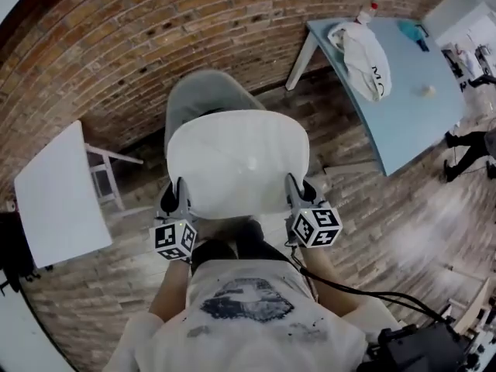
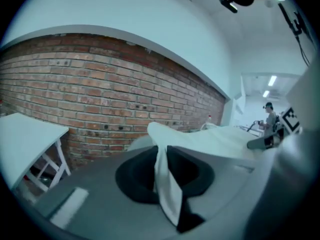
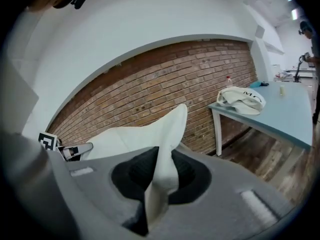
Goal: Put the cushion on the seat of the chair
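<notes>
left gripper (image 1: 177, 198): jaws closed on the near left edge of the white fabric seat cushion with rounded corners and a single centre button (image 1: 237, 161). in the left gripper view the cushion (image 2: 166, 184) stands as a pinched fold between the two dark pads, which press on it from both sides.

right gripper (image 1: 297, 194): jaws clamped on the near right edge of the same cushion. in the right gripper view the cushion (image 3: 159, 179) is squeezed between the pads in the same manner. each gripper carries its marker cube towards the person's chest.

position of the cushion: held flat and roughly level between the two grippers, in front of the person, over the light grey moulded shell chair (image 1: 203, 91). the chair's rounded back shows beyond the cushion's far edge. the seat is hidden beneath the cushion; whether the two touch cannot be told.

surroundings: the chair stands close to a red brick wall (image 1: 155, 29) on a wood-plank floor (image 1: 403, 231). a white rectangular table (image 1: 58, 200) stands to the left of the chair. a light blue table (image 1: 411, 122) stands to the right, bearing a crumpled white cloth bag with dark lettering (image 1: 366, 60) and a small red-capped bottle (image 1: 366, 12) just beyond the bag.
</notes>
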The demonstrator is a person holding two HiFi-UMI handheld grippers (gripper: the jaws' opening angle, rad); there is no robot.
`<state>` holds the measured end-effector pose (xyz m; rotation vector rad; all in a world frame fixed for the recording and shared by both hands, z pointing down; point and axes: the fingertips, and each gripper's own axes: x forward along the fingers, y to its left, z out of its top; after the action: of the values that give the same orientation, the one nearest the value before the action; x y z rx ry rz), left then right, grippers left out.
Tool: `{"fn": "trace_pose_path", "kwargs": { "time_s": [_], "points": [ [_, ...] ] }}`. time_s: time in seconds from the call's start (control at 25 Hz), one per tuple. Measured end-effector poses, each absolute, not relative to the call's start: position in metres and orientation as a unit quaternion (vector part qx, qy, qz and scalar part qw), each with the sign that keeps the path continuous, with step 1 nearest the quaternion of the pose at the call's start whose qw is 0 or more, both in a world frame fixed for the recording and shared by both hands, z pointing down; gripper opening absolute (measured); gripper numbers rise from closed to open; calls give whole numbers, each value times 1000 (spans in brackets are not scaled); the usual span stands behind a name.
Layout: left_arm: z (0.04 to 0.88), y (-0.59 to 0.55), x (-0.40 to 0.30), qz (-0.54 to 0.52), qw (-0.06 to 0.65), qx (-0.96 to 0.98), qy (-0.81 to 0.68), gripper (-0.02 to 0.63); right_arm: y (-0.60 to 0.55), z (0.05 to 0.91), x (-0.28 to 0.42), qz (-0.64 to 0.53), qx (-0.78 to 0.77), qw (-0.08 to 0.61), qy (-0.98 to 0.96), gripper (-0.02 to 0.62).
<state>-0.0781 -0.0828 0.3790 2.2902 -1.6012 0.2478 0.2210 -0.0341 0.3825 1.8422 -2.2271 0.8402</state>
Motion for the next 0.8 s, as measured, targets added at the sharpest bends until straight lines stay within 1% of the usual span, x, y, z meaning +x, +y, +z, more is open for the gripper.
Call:
{"fn": "trace_pose_path", "kwargs": {
  "time_s": [0.12,0.4,0.8],
  "points": [
    [383,-78,-84,85,174,778,-598,44,-61,389,217,282,573,83,-765,46],
    [385,-76,-120,79,180,736,-648,44,-99,395,180,280,521,102,-800,47],
    [420,-79,-144,94,198,732,-645,44,-101,427,158,295,519,120,-793,46]
  ]
}}
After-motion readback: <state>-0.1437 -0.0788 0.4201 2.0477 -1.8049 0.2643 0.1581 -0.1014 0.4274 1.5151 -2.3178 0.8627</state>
